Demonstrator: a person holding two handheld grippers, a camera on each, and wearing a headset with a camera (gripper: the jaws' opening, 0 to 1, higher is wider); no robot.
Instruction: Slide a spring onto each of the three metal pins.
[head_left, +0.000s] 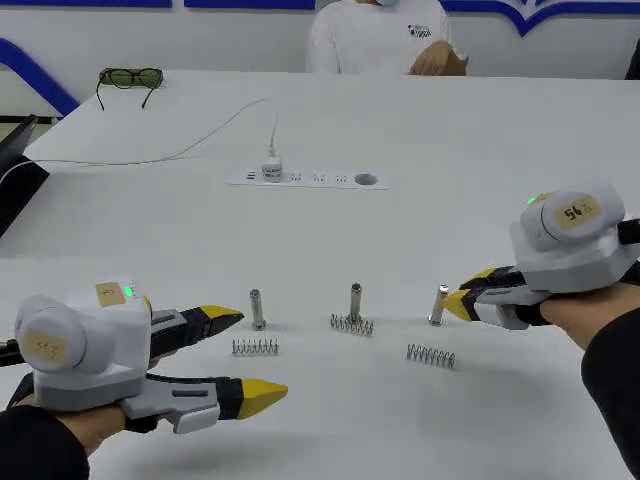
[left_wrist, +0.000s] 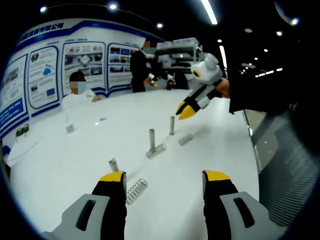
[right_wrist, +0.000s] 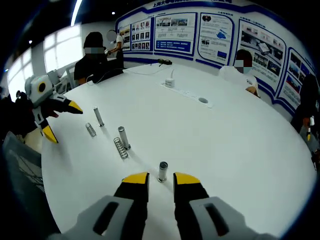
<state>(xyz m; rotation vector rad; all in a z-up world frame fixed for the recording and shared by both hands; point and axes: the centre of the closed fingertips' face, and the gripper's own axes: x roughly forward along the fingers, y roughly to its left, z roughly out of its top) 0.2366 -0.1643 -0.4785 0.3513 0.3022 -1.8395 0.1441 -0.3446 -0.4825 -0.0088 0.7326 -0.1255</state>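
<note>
Three upright metal pins stand in a row on the white table (head_left: 420, 140): the left pin (head_left: 258, 308), the middle pin (head_left: 355, 302) and the right pin (head_left: 439, 305). A loose spring lies in front of each: left spring (head_left: 255, 347), middle spring (head_left: 352, 324), right spring (head_left: 431, 355). My left gripper (head_left: 250, 355) is wide open at the left, its jaws either side of the left spring (left_wrist: 136, 190). My right gripper (head_left: 458, 297) is at the right pin (right_wrist: 162, 171), which sits just ahead of its narrowly open jaws, untouched.
A white power strip (head_left: 305, 178) with a plugged charger and cable lies mid-table. Dark glasses (head_left: 130, 77) rest at the far left. A person in white (head_left: 380, 35) sits at the far side. Other people stand behind the table in the gripper views.
</note>
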